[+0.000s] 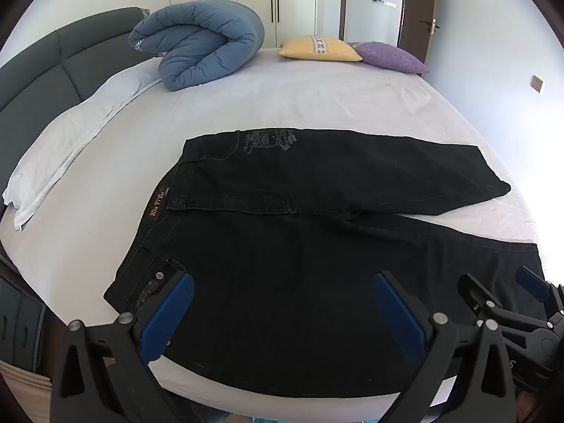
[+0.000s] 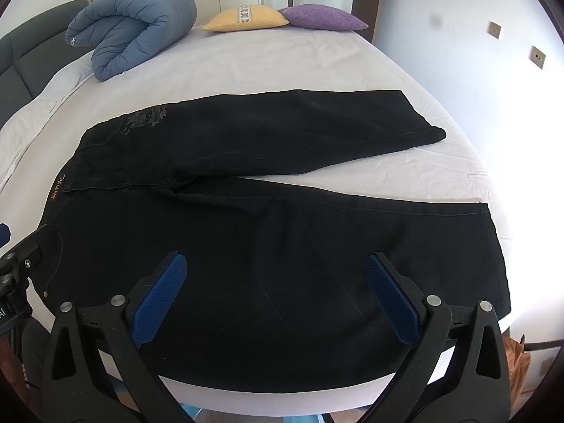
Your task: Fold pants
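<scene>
Black pants [image 1: 299, 246] [image 2: 246, 239] lie spread flat on the white bed sheet [image 1: 282, 98] [image 2: 275, 60], waistband to the left and the two legs splayed to the right. My left gripper [image 1: 282, 282] hovers open over the near waist and hip, its blue pads [image 1: 165, 317] wide apart with nothing between them. My right gripper [image 2: 278, 264] hangs open above the near leg, blue pads [image 2: 158, 303] equally wide and empty. The right gripper [image 1: 500, 292] also shows at the right edge of the left wrist view.
A rolled blue duvet [image 1: 201, 42] [image 2: 134, 24] lies at the far left of the bed. A yellow cushion [image 1: 320, 49] [image 2: 246, 17] and a purple cushion [image 1: 391, 56] [image 2: 324, 17] sit at the far edge. A grey headboard [image 1: 42, 70] runs along the left.
</scene>
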{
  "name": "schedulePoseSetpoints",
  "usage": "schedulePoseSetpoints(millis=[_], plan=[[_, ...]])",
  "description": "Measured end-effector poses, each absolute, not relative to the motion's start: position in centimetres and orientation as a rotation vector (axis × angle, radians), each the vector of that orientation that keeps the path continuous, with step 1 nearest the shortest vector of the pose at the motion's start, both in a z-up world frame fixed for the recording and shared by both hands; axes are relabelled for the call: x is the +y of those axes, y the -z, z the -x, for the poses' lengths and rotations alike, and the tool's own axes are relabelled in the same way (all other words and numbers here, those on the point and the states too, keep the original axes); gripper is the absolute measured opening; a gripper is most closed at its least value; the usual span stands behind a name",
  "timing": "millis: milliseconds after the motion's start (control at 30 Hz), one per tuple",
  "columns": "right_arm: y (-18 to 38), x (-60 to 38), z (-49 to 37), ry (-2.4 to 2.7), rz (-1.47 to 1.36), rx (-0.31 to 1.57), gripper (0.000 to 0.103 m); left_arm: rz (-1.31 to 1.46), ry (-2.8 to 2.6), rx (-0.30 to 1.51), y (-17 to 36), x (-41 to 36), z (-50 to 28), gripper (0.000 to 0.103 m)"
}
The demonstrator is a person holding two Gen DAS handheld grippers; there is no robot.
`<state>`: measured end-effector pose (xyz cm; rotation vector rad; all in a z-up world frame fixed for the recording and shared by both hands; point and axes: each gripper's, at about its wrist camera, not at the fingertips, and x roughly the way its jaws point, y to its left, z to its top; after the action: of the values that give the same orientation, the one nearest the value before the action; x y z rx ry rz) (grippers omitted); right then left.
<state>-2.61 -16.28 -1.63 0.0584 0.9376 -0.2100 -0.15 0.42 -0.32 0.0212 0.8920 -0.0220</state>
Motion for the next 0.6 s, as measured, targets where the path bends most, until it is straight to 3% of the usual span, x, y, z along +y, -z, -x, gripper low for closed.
schedulePoseSetpoints(millis=[600], plan=[[1.65, -16.33, 2.54, 0.206, -0.061, 0.94, 0.103, -0.022, 0.022, 0.893, 0.33, 0.41, 0.13, 0.103]])
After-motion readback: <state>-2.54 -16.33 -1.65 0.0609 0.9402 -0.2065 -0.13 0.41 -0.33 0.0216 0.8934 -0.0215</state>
